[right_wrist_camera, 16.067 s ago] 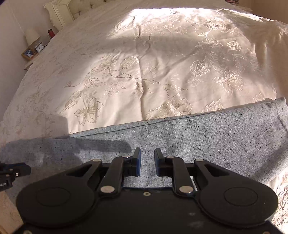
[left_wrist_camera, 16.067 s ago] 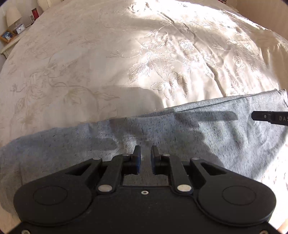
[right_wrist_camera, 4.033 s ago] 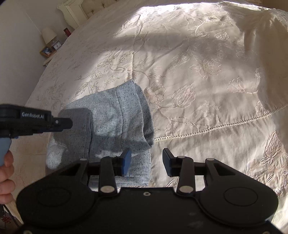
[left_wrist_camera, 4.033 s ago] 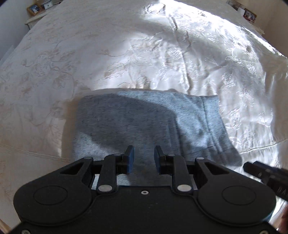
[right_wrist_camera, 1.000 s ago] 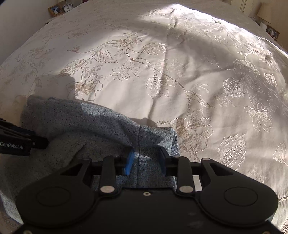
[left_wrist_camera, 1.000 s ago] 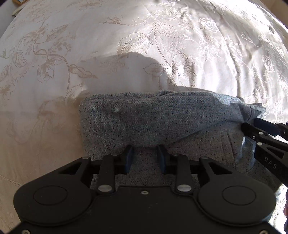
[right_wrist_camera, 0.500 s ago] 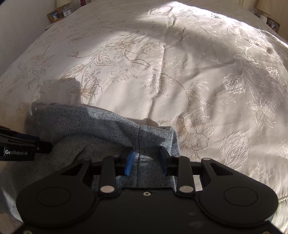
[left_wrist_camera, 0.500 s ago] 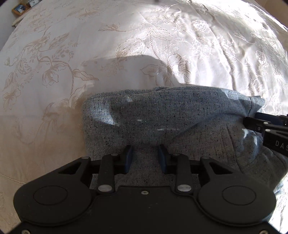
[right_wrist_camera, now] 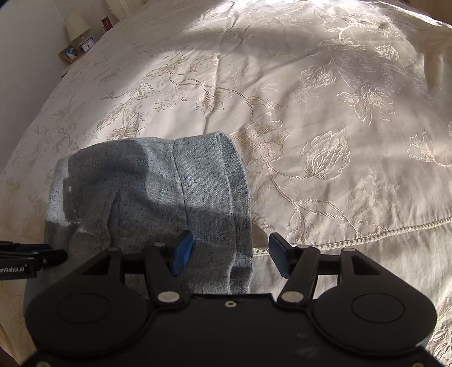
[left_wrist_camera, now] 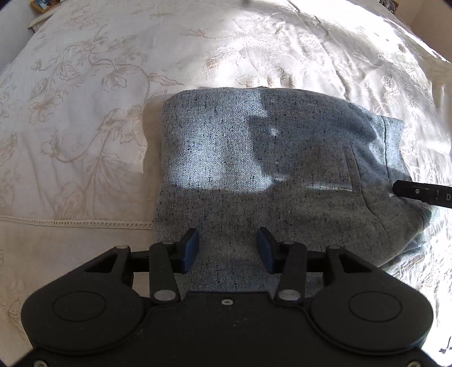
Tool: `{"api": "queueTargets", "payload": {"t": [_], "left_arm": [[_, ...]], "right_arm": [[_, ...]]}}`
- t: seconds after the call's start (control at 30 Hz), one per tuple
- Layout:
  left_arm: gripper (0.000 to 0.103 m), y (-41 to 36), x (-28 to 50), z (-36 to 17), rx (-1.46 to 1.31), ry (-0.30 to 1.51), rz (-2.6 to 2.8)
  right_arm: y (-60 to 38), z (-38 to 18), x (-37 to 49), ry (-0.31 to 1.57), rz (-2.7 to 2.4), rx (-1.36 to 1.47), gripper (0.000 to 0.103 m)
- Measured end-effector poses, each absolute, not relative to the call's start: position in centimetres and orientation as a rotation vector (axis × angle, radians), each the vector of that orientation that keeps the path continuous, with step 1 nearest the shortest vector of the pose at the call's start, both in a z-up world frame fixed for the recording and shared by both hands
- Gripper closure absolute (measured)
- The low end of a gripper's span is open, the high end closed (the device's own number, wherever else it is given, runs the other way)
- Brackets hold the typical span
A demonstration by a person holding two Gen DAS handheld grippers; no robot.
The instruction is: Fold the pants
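You are looking down at a bed (left_wrist_camera: 84, 113) covered by a cream bedspread (right_wrist_camera: 325, 127) embroidered with flowers and trailing stems, with a line of lace trim running across it near you. Sun falls on its far part; the near part lies in shade. Directly on the spread you have the pants (left_wrist_camera: 268, 169), grey speckled fabric folded into a compact block, its seamed end toward your right.

Sunlight falls across a cream floral-embroidered bedspread (right_wrist_camera: 325, 93); a lamp (right_wrist_camera: 76, 26), clock (right_wrist_camera: 88, 44) and framed photo (right_wrist_camera: 70, 52) stand beyond its far-left corner.
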State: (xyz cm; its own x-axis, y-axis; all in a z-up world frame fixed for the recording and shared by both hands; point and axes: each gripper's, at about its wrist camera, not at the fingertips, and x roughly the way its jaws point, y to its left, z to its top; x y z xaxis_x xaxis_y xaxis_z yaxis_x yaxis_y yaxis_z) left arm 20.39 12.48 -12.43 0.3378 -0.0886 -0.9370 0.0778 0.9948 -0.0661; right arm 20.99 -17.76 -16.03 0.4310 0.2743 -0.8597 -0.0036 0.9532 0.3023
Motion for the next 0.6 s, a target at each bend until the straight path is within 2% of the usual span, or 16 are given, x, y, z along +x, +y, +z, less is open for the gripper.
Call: {"api": "queueTargets", "payload": {"t": [0.2,0.4,0.6], "left_arm": [[0.050,14.1,19.7,-10.6,-0.060,1.173,-0.135],[0.050,15.9,19.9,-11.3,-0.091,1.201,-0.121],[0.050,16.9,21.3,-12.1,-0.115,1.223,-0.094]], "right_arm": [[-19.3,-17.3,22.1,1.169,0.224,0.382,0.037],[-19.4,-19.0,24.2,1.253,0.370,0.522,0.034],[-17.6,-19.7,25.9,1.286,0.397,0.507,0.032]]}}
